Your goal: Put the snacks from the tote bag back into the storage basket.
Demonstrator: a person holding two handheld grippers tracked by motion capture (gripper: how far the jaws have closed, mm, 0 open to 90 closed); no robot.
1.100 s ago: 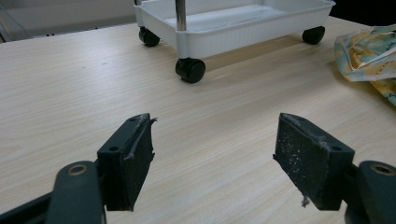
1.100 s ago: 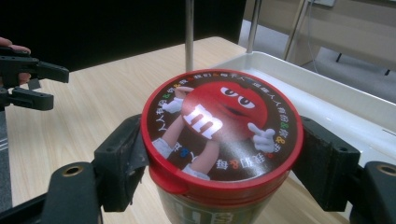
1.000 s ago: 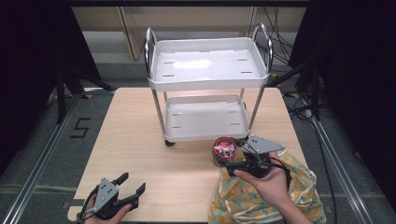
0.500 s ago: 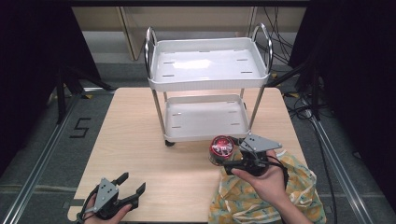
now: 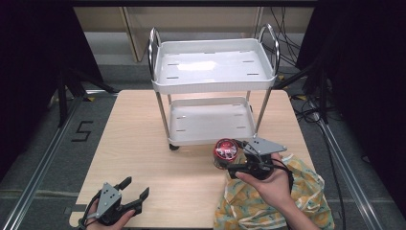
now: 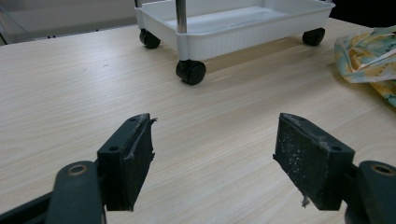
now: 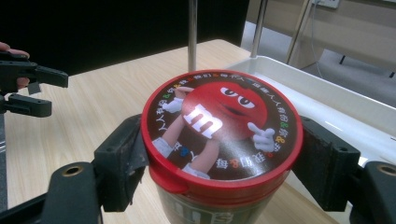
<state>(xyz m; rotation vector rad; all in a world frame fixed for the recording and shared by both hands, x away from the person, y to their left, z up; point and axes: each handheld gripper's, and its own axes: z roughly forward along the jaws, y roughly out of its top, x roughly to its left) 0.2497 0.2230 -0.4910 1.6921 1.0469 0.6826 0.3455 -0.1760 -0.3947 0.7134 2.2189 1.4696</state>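
In the high view, the right gripper (image 5: pixel 229 162) grasps a red-lidded candy tub (image 5: pixel 224 150) just in front of the white two-tier cart (image 5: pixel 214 81), beside the cart's lower tray and a little above the wooden table (image 5: pixel 143 143); a yellow patterned cloth (image 5: pixel 268 201) lies under the person's forearm, on the near side of the cart. The left gripper (image 5: pixel 135 190) rests well apart from the cart, at the table's near left corner, its jaws spread with nothing between them. In the left gripper view, the two black pads (image 6: pixel 133 158) stand wide apart over bare table, with a cart caster (image 6: pixel 191 72) ahead and the cloth (image 6: pixel 369 51) off to the side. In the right gripper view, the jaws press on opposite sides of the tub (image 7: pixel 219 140), just under the rim of its red lid (image 7: pixel 219 121), with the cart's lower tray (image 7: pixel 327 102) close behind. The tub looks like a rigid plastic cylinder with smooth, probably slippery walls, likely light unless full. The lid's overhanging lip appears to give the pads a ledge against slipping down, so holding just below that rim seems sound; squeezing the lid itself could pop it off.
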